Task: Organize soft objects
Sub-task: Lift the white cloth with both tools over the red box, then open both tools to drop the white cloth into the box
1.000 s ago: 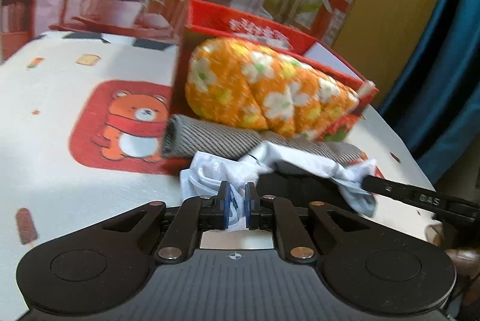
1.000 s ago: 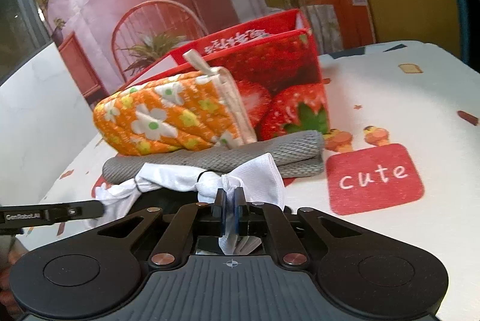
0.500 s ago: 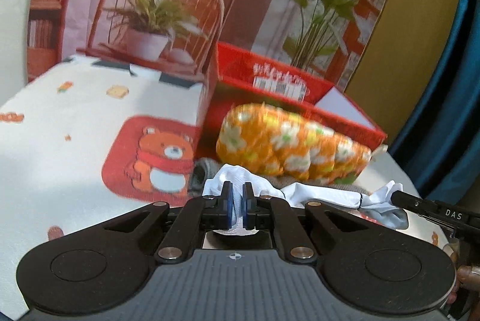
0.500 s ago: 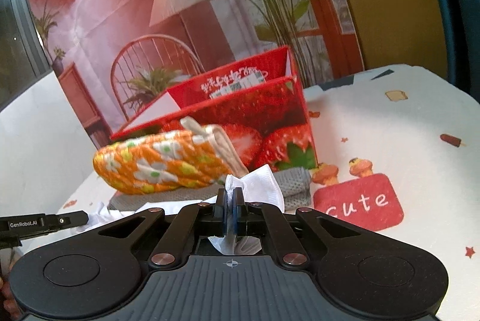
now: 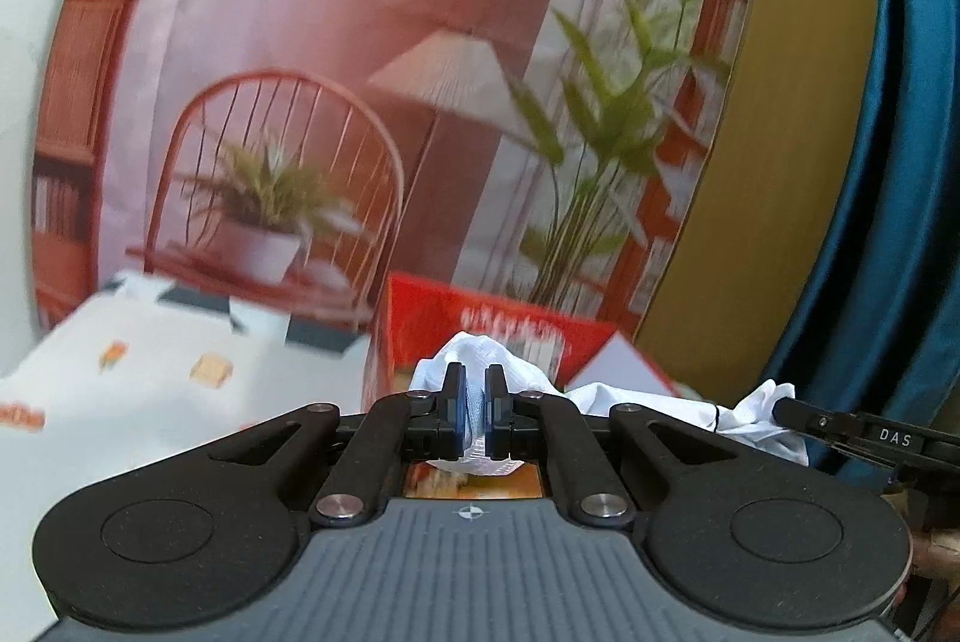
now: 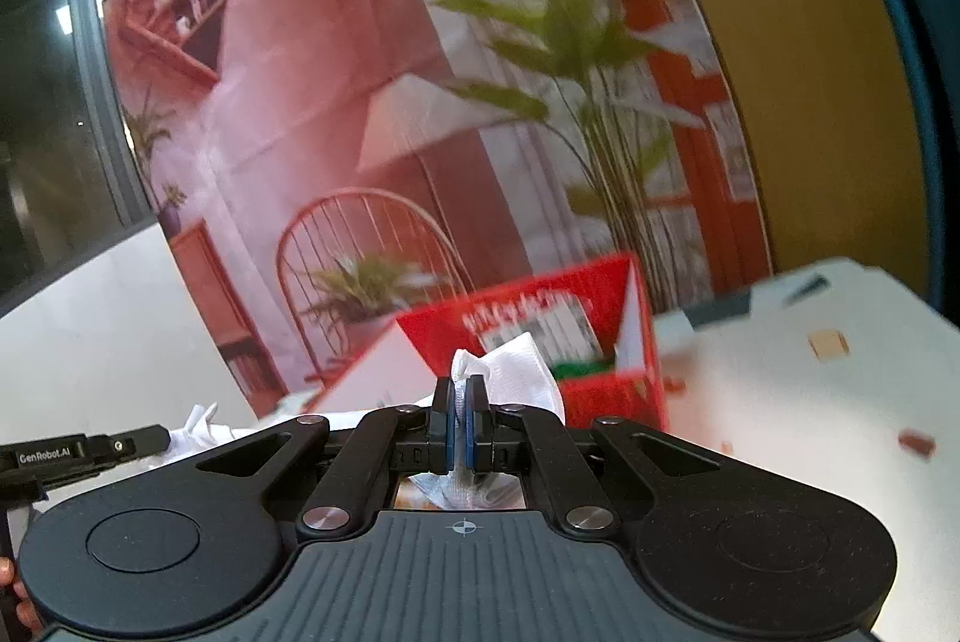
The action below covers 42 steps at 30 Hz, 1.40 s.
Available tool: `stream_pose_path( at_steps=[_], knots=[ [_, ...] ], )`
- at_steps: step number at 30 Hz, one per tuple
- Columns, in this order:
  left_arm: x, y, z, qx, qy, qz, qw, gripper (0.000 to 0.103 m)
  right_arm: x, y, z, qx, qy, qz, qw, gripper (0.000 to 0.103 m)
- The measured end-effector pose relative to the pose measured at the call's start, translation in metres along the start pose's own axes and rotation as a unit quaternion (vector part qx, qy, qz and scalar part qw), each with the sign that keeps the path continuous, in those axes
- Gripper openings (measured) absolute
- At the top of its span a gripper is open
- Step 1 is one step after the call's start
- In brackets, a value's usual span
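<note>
A white cloth [image 5: 636, 396] is stretched between my two grippers, lifted above the table. My left gripper [image 5: 474, 405] is shut on one end of it. My right gripper [image 6: 461, 417] is shut on the other end [image 6: 516, 366]. The right gripper's tip shows in the left wrist view [image 5: 864, 432], and the left gripper's tip shows in the right wrist view [image 6: 90, 453]. A red strawberry box [image 6: 570, 336] stands open on the table behind the cloth; it also shows in the left wrist view [image 5: 432, 318]. A strip of the orange flowered mitt [image 5: 474, 483] shows below the left fingers.
The white patterned tablecloth [image 5: 180, 378] spreads to the left and, in the right wrist view [image 6: 810, 402], to the right. A printed backdrop [image 5: 360, 102] with chair, lamp and plants stands behind the table. A blue curtain [image 5: 900, 162] hangs at right.
Both grippers have risen with the white cloth, lifting it off the pile. The mitt and grey towel have dropped almost out of view; the box now sits low in both views.
</note>
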State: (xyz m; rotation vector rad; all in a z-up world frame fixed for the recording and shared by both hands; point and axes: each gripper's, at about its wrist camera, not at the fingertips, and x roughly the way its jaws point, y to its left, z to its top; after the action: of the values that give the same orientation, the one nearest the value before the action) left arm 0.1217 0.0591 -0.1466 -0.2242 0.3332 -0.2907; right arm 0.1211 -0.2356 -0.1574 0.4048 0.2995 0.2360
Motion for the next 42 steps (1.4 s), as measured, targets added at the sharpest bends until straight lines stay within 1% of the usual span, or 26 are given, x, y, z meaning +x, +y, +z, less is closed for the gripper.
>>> stream_pose_path(
  at_steps=[3, 6, 8, 9, 10, 12, 13, 16, 18, 22, 27, 31, 33, 35, 36, 37, 38, 39, 40, 42],
  knots=[
    [0.017, -0.009, 0.015, 0.019, -0.010, -0.001, 0.9998, 0.007, 0.015, 0.002, 0.021, -0.018, -0.009, 0.002, 1.000, 0.003],
    [0.047, -0.012, 0.026, 0.028, 0.005, -0.001, 0.9996, 0.007, 0.037, 0.003, 0.039, -0.034, -0.009, 0.000, 0.999, 0.003],
    [0.070, -0.012, 0.031, 0.029, 0.023, 0.000, 0.9993, 0.007, 0.055, 0.001, 0.049, -0.042, 0.002, -0.002, 0.999, 0.003],
    [0.081, -0.010, 0.033, 0.030, 0.036, -0.005, 0.9989, 0.007, 0.065, 0.000, 0.053, -0.048, 0.006, -0.007, 0.999, 0.003],
    [0.097, -0.010, 0.034, 0.033, 0.059, -0.018, 0.9976, 0.007, 0.075, -0.001, 0.055, -0.052, 0.014, -0.010, 0.999, 0.003],
    [0.123, -0.010, 0.032, 0.041, 0.099, -0.012, 0.9942, 0.007, 0.096, -0.004, 0.056, -0.056, 0.031, -0.028, 0.998, 0.003],
    [0.138, -0.012, 0.031, 0.044, 0.119, -0.009, 0.9918, 0.007, 0.110, -0.007, 0.055, -0.056, 0.049, -0.037, 0.997, 0.003],
    [0.167, -0.017, 0.029, 0.061, 0.144, -0.001, 0.9876, 0.007, 0.143, -0.011, 0.047, -0.055, 0.089, -0.056, 0.993, 0.003],
    [0.181, -0.021, 0.027, 0.072, 0.155, 0.001, 0.9853, 0.007, 0.158, -0.012, 0.041, -0.059, 0.098, -0.066, 0.991, 0.003],
    [0.199, -0.024, 0.023, 0.077, 0.168, 0.003, 0.9828, 0.007, 0.178, -0.014, 0.031, -0.066, 0.114, -0.077, 0.988, 0.003],
    [0.216, -0.016, 0.016, 0.072, 0.186, 0.010, 0.9799, 0.007, 0.195, -0.020, 0.027, -0.073, 0.126, -0.091, 0.985, 0.003],
    [0.217, -0.012, 0.015, 0.073, 0.190, 0.005, 0.9791, 0.007, 0.204, -0.023, 0.020, -0.078, 0.150, -0.095, 0.981, 0.003],
    [0.216, -0.008, 0.017, 0.066, 0.190, -0.007, 0.9796, 0.008, 0.205, -0.023, 0.016, -0.084, 0.156, -0.104, 0.979, 0.004],
    [0.212, -0.006, 0.018, 0.061, 0.189, -0.019, 0.9800, 0.011, 0.204, -0.024, 0.014, -0.085, 0.159, -0.110, 0.977, 0.006],
    [0.209, -0.006, 0.019, 0.062, 0.187, -0.023, 0.9801, 0.017, 0.202, -0.024, 0.014, -0.085, 0.157, -0.113, 0.977, 0.010],
    [0.206, -0.006, 0.020, 0.064, 0.185, -0.027, 0.9803, 0.030, 0.200, -0.025, 0.015, -0.084, 0.154, -0.116, 0.978, 0.014],
    [0.201, -0.007, 0.021, 0.065, 0.183, -0.030, 0.9805, 0.037, 0.197, -0.025, 0.016, -0.084, 0.149, -0.117, 0.978, 0.021],
    [0.195, -0.008, 0.022, 0.065, 0.177, -0.033, 0.9816, 0.048, 0.193, -0.025, 0.017, -0.085, 0.143, -0.120, 0.979, 0.030],
    [0.188, -0.008, 0.022, 0.065, 0.169, -0.037, 0.9828, 0.052, 0.190, -0.025, 0.019, -0.086, 0.137, -0.119, 0.980, 0.034],
    [0.174, -0.009, 0.023, 0.065, 0.161, -0.044, 0.9838, 0.052, 0.179, -0.024, 0.022, -0.082, 0.123, -0.109, 0.983, 0.036]
  ],
)
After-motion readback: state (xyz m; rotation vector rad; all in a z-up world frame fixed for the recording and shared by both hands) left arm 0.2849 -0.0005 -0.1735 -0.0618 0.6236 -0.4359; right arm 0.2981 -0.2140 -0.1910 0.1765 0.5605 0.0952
